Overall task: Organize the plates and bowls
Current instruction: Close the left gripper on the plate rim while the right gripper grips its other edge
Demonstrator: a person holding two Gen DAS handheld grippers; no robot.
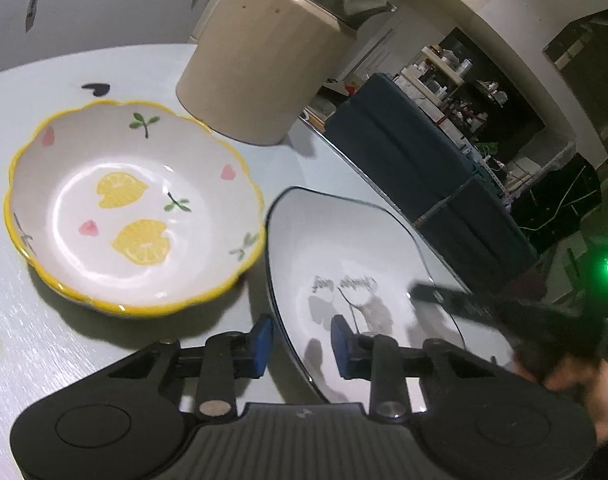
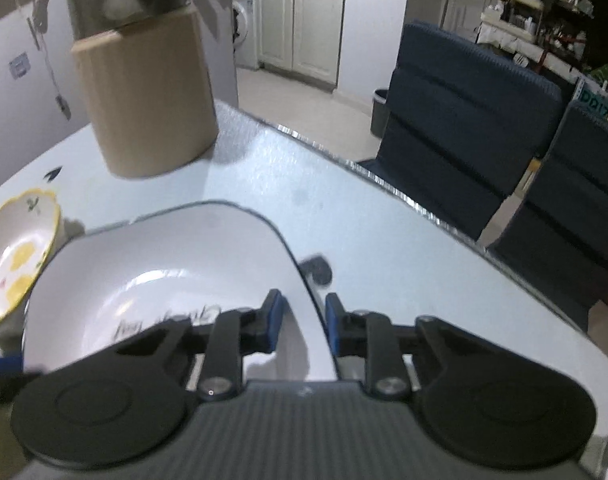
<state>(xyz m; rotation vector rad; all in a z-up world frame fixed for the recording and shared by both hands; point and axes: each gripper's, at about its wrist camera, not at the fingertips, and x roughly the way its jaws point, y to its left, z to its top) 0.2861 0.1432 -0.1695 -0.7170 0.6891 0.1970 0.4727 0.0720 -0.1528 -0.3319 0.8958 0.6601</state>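
Note:
A white plate (image 1: 344,248) with a thin dark rim and grey lettering lies on the pale table (image 1: 32,380). My left gripper (image 1: 302,342) straddles the plate's left rim, one blue pad outside and one over the inside, with a gap showing. In the right wrist view, my right gripper (image 2: 302,320) straddles the right rim of the same plate (image 2: 164,248) in the same way, also with a gap. A blurred finger (image 1: 428,294) of the right gripper shows over the plate's far side. A yellow-rimmed lemon bowl (image 1: 132,208) sits just left of the plate, apart from it.
A tall beige canister (image 1: 264,76) with a dark lid stands behind the bowl and plate. The table's shiny edge (image 2: 384,184) runs close behind the plate, with dark blue chairs (image 2: 464,112) beyond it. A person's hand (image 1: 584,384) holds the right gripper.

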